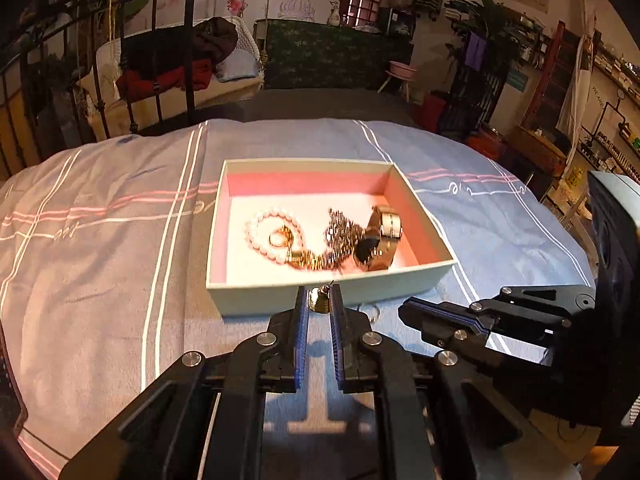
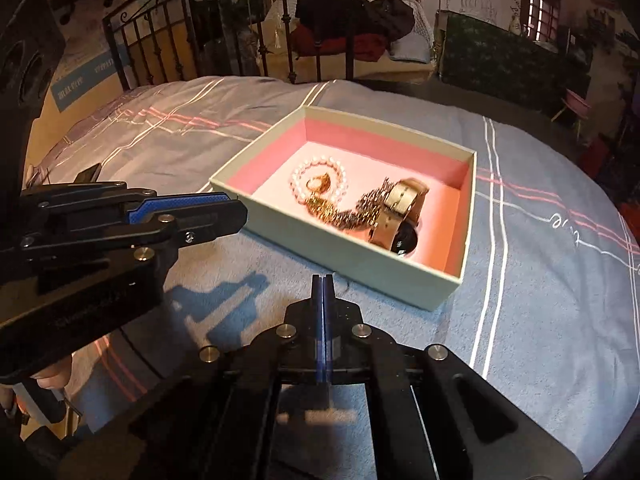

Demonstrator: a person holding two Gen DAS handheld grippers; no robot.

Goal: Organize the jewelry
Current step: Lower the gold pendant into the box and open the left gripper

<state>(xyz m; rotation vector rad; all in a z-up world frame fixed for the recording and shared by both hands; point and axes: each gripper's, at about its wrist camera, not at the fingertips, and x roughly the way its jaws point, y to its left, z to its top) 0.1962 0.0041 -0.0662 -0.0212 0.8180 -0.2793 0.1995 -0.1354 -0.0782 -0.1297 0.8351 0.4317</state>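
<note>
An open box [image 1: 280,294] with a pink lining sits on the striped cloth; it also shows in the right wrist view [image 2: 352,260]. Inside lie a pearl bracelet [image 1: 260,236], a gold ring [image 1: 280,238], a dark chain [image 1: 340,236] and a gold watch [image 1: 380,240]. My left gripper [image 1: 319,300] is shut on a small gold earring [image 1: 319,301], just in front of the box's near wall. My right gripper [image 2: 322,280] is shut and empty, low over the cloth beside the box. A thin hoop [image 1: 372,312] lies on the cloth between both grippers.
The blue and grey striped cloth [image 1: 100,260] covers a round table. A black metal bed frame [image 1: 160,60] and a swing seat with clothes stand behind. Shelves [image 1: 580,120] line the right side of the room.
</note>
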